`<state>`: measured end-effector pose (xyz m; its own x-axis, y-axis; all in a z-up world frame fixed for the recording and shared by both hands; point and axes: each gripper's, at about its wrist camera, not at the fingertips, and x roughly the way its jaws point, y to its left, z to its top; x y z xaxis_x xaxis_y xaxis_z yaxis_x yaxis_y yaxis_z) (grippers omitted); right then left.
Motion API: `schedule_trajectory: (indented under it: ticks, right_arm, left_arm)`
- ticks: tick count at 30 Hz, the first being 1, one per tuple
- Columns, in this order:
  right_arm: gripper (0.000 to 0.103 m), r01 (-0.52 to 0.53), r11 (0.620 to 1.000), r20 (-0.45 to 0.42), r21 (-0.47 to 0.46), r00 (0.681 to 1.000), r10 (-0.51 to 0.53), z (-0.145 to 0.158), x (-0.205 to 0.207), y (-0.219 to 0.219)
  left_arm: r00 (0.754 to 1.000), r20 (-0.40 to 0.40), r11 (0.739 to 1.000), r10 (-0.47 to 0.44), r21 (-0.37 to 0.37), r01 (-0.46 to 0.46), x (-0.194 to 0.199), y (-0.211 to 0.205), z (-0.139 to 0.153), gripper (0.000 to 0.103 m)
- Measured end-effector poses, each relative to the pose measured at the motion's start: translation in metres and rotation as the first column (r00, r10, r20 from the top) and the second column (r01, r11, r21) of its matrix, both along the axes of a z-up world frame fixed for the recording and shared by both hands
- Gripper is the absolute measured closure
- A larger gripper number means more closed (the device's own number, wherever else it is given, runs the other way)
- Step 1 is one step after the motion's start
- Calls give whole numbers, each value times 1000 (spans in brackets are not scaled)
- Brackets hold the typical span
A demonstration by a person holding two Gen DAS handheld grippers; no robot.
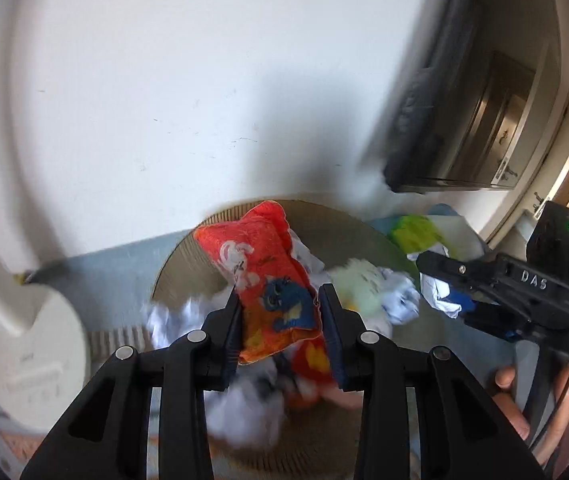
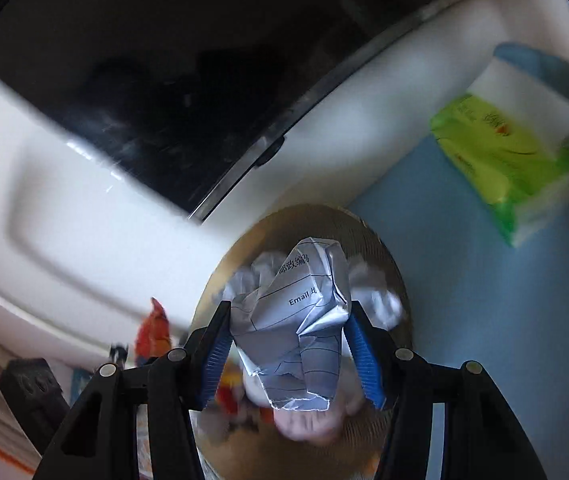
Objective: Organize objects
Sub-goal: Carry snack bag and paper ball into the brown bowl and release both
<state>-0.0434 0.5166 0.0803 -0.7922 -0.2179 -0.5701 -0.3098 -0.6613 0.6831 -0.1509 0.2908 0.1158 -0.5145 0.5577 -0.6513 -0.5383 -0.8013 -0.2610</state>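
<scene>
Left wrist view: left gripper (image 1: 280,320) clamped on a small orange printed pouch (image 1: 266,280), a blue cartoon figure on its face; both jaws press its sides. The pouch hangs above a round woven basket (image 1: 188,248) holding blurred white crumpled papers (image 1: 396,300) and more red-orange cloth. Only this view shows the right gripper (image 1: 436,276) from outside, entering from the right edge and angled in over the basket's far side. A hand (image 1: 524,408) wraps its handle at lower right. Also seen only here: a round white lamp base (image 1: 32,360) at left, a white wall, a dark wooden cabinet (image 1: 484,128) at upper right.

Right wrist view: right gripper (image 2: 288,344) clamped on a crumpled paper ball (image 2: 300,320), printed form lines and the word "Email" legible. Blue-ribbed jaws press both sides. It hangs over the same basket (image 2: 380,248), contents blurred. This view alone shows the blue surface (image 2: 464,280) under the basket clearly, and a green tissue pack (image 2: 504,160) lying on it well beyond the basket. A dark glossy panel (image 2: 164,100) in a white frame fills the upper left.

Both grippers tilt downward toward the basket.
</scene>
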Motion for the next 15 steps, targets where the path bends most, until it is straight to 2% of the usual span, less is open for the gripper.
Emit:
schedule_trajectory:
  ticks: [4,5,7,8,11,13,15]
  right_arm:
    - [47,9,999,5,36,1000,-9,-5,-40,-1]
    - [45,7,999,6,43,1000,-7,-7,-47,-3]
    - [22,-1,997,16,74,1000,-1,-8,-55,-7]
    - [20,-23,995,5,92,1000,23,-8,-56,-12]
    - [18,-35,994,-20,107,999,37,-4,-47,-16]
    - [17,-30,996,-29,84,999,32,0,-39,-16]
    - [17,-42,997,-24,59,999,43,5,-27,-18]
  left_arm:
    - [999,29,999,-44,16,43,-20,14,-15,67]
    - [998,44,999,-49,16,49,-21,15,-19,59]
    - [996,75,999,-51,6,50,-25,14,-25,49]
    - [996,80,999,-50,0,50,-25,12,-27,43]
    - [995,78,998,-56,19,54,-20,-2,-24,42]
    - [994,88,997,-60,60,55,-12,-17,-15,42]
    - [996,72,997,-48,68,43,-4,-28,-6,42]
